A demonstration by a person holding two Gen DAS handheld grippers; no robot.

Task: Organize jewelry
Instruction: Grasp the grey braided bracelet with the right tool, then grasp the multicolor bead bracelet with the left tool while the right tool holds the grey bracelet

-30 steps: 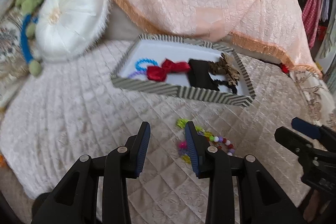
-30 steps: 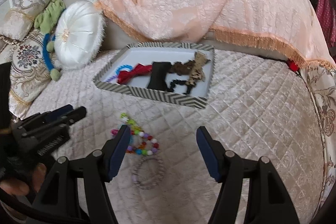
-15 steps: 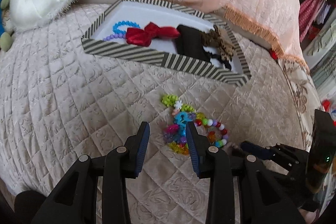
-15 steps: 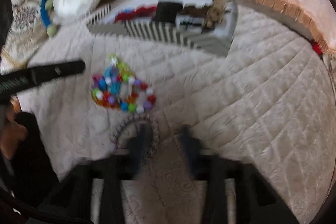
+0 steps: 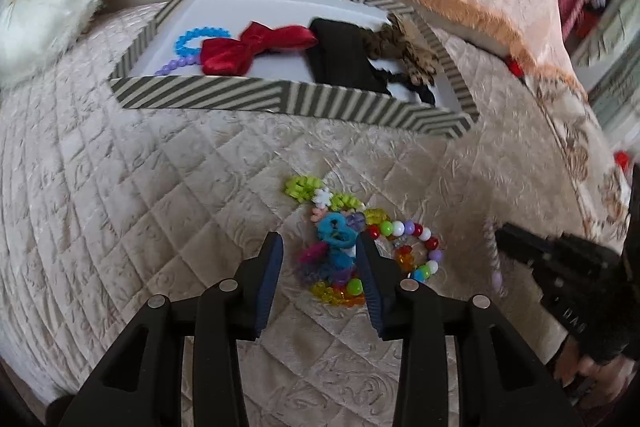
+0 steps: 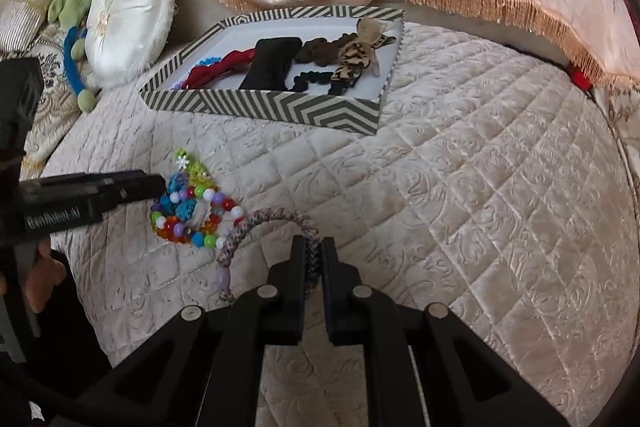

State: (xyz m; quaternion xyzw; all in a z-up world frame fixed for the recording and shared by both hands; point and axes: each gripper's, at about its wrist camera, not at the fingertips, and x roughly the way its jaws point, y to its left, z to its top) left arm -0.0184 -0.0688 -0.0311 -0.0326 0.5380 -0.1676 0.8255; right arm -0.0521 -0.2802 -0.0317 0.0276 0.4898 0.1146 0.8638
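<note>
Since a second ago, both of my grippers have dropped to the bed: my right gripper [image 6: 313,259] has its jaws pinched tight on the woven bracelet [image 6: 264,221], while my left gripper [image 5: 320,267] sits half open, straddling the colourful bead pile [image 5: 360,247]. I should lift straight, then carry ahead to the striped tray [image 6: 280,109]. "GenRobot.AI" reads on the left tool.

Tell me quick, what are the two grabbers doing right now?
Left gripper: open, fingers either side of the bead pile.
Right gripper: shut on the bracelet.
</note>
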